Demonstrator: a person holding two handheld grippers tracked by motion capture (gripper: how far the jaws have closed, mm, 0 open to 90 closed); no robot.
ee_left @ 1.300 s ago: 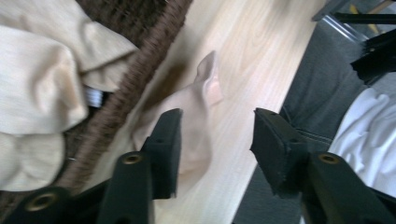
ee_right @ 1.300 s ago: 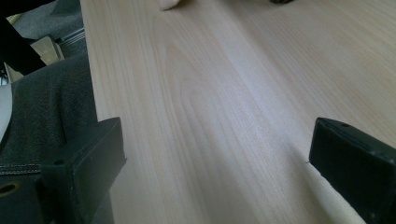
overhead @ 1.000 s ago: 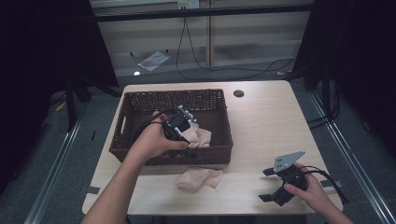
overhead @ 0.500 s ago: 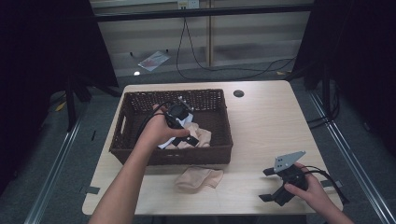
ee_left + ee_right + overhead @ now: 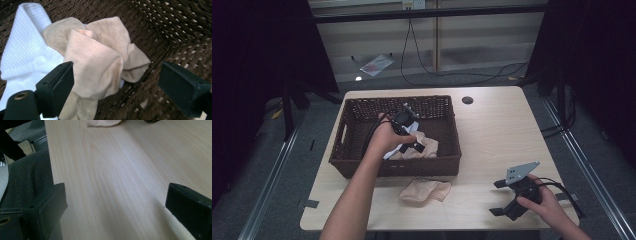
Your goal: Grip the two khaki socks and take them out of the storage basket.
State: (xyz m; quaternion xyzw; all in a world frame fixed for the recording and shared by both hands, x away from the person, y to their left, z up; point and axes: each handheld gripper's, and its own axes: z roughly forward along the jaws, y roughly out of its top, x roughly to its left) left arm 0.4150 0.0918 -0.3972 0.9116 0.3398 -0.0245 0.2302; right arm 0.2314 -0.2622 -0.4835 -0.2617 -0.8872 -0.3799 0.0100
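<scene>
My left gripper [image 5: 409, 145] reaches down into the brown wicker basket [image 5: 357, 107]. Its jaws have just been opening and now stand wide [image 5: 116, 82]. A crumpled beige sock [image 5: 95, 62] lies loose between them on the basket floor [image 5: 426, 146], close to one jaw and not pressed. A white ribbed sock [image 5: 27, 55] lies partly under it. Another beige sock [image 5: 424, 190] rests on the table in front of the basket. My right gripper [image 5: 498, 198] sits open at the front right of the table, with bare wood between its jaws [image 5: 115, 207].
The basket takes up the left half of the light wooden table [image 5: 502, 135]. A dark round hole [image 5: 467, 100] marks the tabletop behind the basket's right corner. The table's front edge [image 5: 50, 170] runs close by my right gripper. Cables lie on the floor beyond the table.
My left hand has shifted a little farther into the basket and sunk lower over the socks. The beige sock now lies loose between its jaws. The right gripper has stayed put.
</scene>
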